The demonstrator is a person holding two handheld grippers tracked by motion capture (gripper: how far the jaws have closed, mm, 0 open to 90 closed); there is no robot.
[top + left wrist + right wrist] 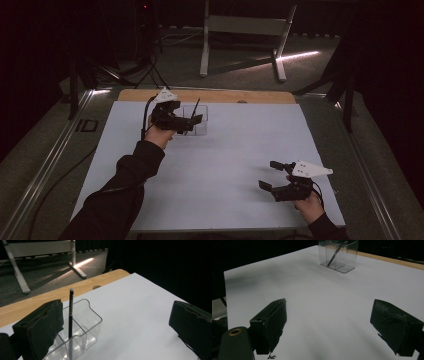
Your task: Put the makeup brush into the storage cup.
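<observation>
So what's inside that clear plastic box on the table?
A thin black pen stands tilted in the clear box, its tip poking above the rim. The left gripper hangs open beside it; one jaw hides the box's near corner.

Dim room with black surroundings; soft overhead light falls on the white sheet (225, 165), a bright streak (297, 55) crosses the floor, and the pictures are grainy.

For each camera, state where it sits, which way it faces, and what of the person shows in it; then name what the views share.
High view: above the person's side, looking forward and down on the white table; both sleeves, the left gripper and right gripper show.
Left gripper view: rides the left gripper, looking past its open jaws at the clear holder with a dark pen.
Right gripper view: rides the right gripper, facing across the table; open jaws show.
Shared: all three show holder and pen.
</observation>
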